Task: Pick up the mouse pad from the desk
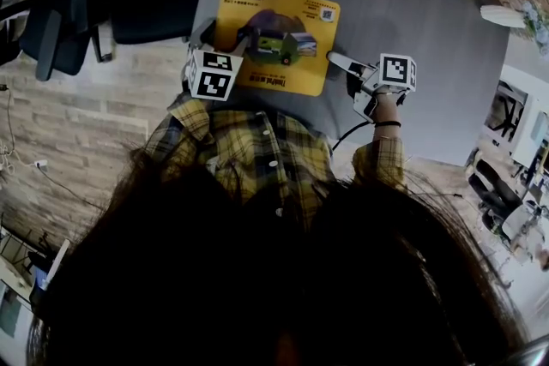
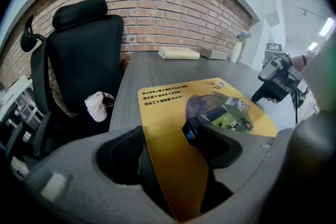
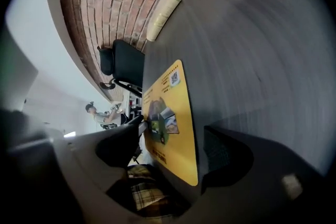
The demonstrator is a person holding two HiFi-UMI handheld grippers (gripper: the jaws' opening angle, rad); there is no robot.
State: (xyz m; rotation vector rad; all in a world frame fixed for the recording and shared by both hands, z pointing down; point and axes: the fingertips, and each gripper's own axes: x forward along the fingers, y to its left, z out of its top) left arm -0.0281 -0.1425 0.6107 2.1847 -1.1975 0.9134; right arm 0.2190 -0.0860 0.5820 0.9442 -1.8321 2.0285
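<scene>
A yellow mouse pad (image 1: 274, 13) with a printed picture lies at the near edge of the grey desk (image 1: 412, 21). My left gripper (image 1: 257, 43) reaches over its near left part. In the left gripper view the mouse pad (image 2: 173, 113) runs between the two jaws of that gripper (image 2: 164, 136), the right jaw lying over it. Whether the jaws press on it does not show. My right gripper (image 1: 341, 64) sits at the pad's right edge. In the right gripper view its jaws (image 3: 173, 128) stand wide apart around the near right part of the mouse pad (image 3: 176, 107), gripping nothing.
A black office chair (image 2: 84, 50) stands left of the desk, with a pink object (image 2: 97, 106) on its seat. A pale flat box (image 2: 178, 53) and a white vase (image 2: 237, 50) stand at the desk's far end by the brick wall. My plaid shirt (image 1: 249, 150) is against the near edge.
</scene>
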